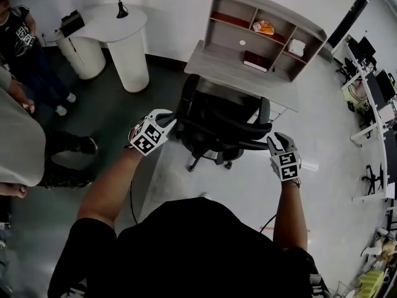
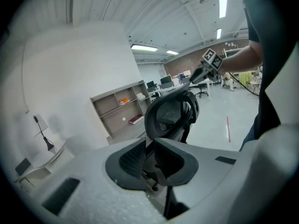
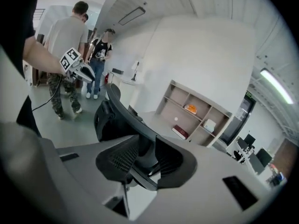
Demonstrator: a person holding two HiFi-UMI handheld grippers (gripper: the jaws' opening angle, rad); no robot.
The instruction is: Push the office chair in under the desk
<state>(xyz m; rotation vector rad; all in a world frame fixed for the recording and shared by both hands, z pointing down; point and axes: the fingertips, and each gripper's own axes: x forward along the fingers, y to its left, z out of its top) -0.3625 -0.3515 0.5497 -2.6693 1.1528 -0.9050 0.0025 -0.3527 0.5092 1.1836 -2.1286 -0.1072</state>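
Black mesh office chair (image 1: 217,126) stands between the jaws and the grey wooden desk (image 1: 242,73) (dead ahead); left gripper (image 1: 164,123) and right gripper (image 1: 274,141) each clamp it at the top, equally near.

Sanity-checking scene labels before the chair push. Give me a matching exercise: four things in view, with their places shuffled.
Things:
1. office chair
2. red book
3. orange packet
4. white box

Places:
A. shelf unit, right-hand compartment
B. lying flat on the desk
C. on the floor, in front of the desk
D. shelf unit, upper middle compartment

Pairs: 1-C, 2-B, 3-D, 4-A
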